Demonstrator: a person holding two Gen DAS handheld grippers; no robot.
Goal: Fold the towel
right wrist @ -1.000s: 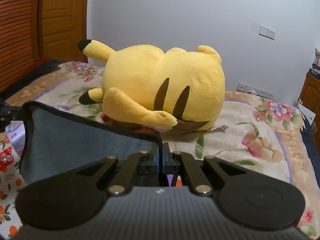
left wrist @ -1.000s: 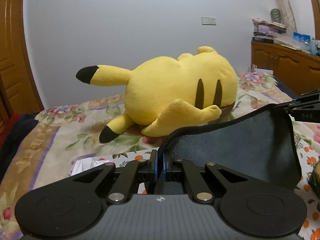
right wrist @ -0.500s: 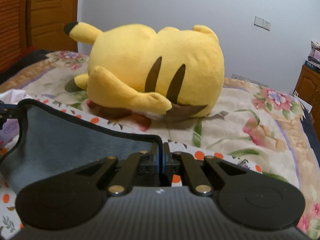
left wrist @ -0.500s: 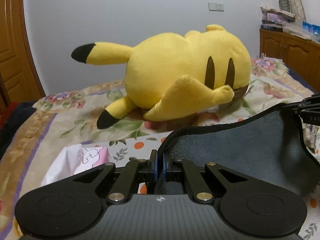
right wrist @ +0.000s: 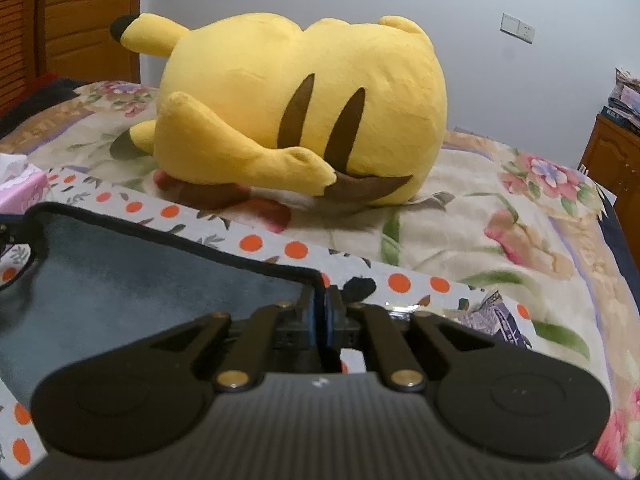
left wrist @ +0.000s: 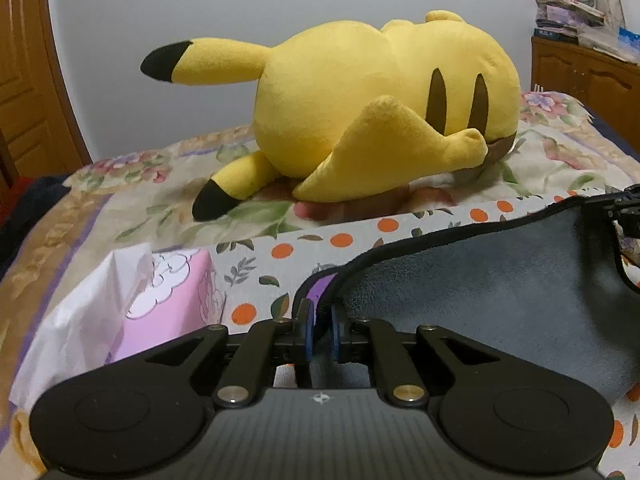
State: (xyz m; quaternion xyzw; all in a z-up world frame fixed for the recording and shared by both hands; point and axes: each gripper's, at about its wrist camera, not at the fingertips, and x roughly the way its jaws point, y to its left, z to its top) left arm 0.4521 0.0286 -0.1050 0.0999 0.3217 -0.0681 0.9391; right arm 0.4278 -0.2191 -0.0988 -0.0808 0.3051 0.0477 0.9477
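Note:
A dark grey towel [left wrist: 500, 292] with a black hem hangs stretched between my two grippers, low over a white cloth with orange dots [left wrist: 360, 236]. My left gripper [left wrist: 320, 330] is shut on the towel's left corner. My right gripper [right wrist: 322, 320] is shut on the right corner, and the towel [right wrist: 140, 276] sags to its left. The right gripper's tip shows at the right edge of the left wrist view [left wrist: 624, 204]. The left gripper's tip is at the left edge of the right wrist view [right wrist: 8, 236].
A big yellow plush toy [left wrist: 380, 104] lies on the flowered bedspread [right wrist: 500, 220] just beyond the dotted cloth. A pink tissue pack [left wrist: 160, 300] with white tissue sits to the left. A wooden door [right wrist: 80, 20] and a wooden cabinet [left wrist: 588, 76] flank the bed.
Both grippers have moved down and forward toward the plush toy with the towel held between them. The dotted cloth and tissue pack have come into view below.

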